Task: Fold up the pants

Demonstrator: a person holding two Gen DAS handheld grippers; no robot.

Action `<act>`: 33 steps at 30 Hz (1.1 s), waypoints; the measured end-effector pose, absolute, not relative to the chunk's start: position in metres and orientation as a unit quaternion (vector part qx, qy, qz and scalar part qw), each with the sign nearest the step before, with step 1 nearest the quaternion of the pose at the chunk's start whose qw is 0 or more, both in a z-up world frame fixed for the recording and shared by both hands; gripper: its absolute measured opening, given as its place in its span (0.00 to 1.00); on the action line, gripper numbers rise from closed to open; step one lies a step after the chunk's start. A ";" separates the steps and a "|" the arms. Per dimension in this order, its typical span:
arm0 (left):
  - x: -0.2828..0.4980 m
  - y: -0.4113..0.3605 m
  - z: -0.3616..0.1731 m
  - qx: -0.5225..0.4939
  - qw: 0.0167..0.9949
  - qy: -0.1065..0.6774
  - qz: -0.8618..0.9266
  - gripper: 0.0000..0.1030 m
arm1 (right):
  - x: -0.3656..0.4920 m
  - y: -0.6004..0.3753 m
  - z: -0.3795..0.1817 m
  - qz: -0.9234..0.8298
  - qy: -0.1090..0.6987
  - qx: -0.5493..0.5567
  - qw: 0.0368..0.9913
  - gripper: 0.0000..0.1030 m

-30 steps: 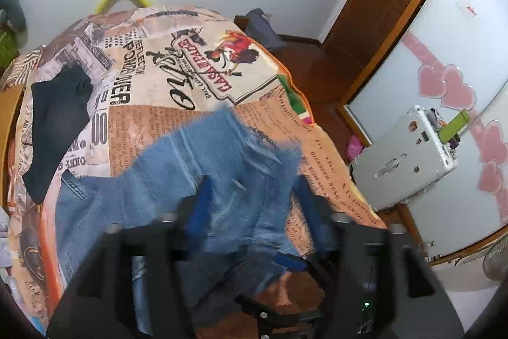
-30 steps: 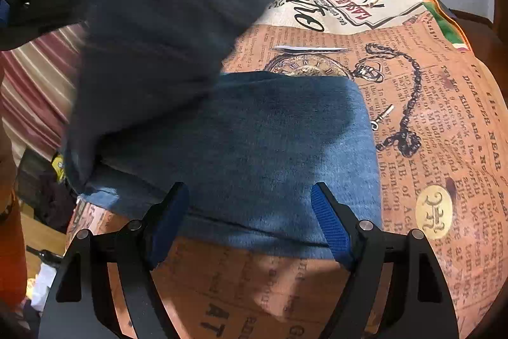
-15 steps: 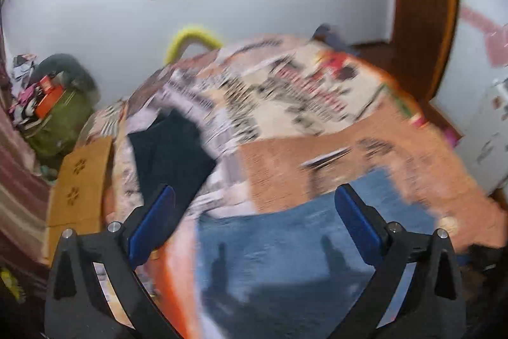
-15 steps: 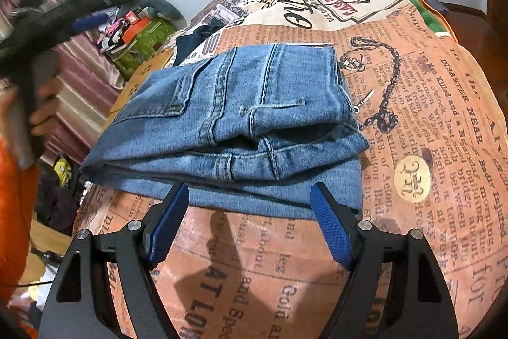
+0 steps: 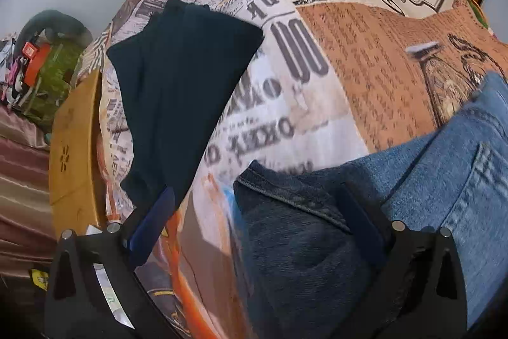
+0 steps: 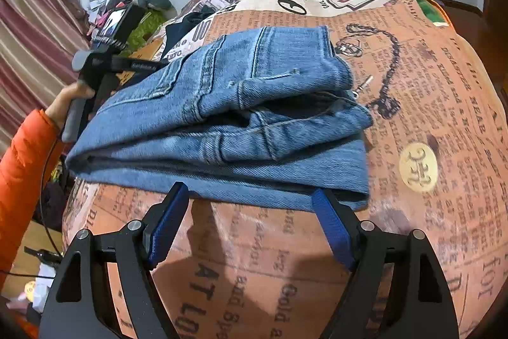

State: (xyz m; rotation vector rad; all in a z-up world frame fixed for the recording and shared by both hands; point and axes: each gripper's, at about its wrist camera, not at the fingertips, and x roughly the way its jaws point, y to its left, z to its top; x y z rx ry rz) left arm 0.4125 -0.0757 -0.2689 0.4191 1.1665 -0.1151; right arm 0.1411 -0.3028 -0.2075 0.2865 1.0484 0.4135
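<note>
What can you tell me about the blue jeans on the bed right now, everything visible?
The blue jeans are mid-wash denim with stitched seams, a back pocket and a darker inner waistband. They lie folded into a stack of several layers on the printed bedspread, edges roughly aligned, the top layer slightly rumpled. Neither gripper holds them: the right gripper sits open at the near edge, the left gripper open over the waistband end.

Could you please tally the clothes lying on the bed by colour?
Blue: 1, the folded jeans
Dark navy or black: 1, the dark garment lying flat beside them on the printed bedspread
Total: 2
</note>
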 end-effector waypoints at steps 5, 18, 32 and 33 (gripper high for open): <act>0.371 -0.045 -0.265 0.168 0.818 0.547 -0.052 1.00 | 0.142 -0.299 -0.198 0.201 0.482 0.126 0.843 0.76; 0.232 -0.018 -0.229 0.028 0.833 0.546 -0.079 1.00 | 0.133 -0.315 -0.174 0.187 0.451 0.112 0.866 0.76; 0.247 -0.051 -0.173 0.004 0.875 0.474 -0.094 1.00 | 0.164 -0.315 -0.162 0.200 0.437 0.073 0.874 0.76; 0.258 -0.052 -0.166 0.001 0.879 0.467 -0.094 1.00 | 0.171 -0.314 -0.162 0.202 0.437 0.070 0.874 0.76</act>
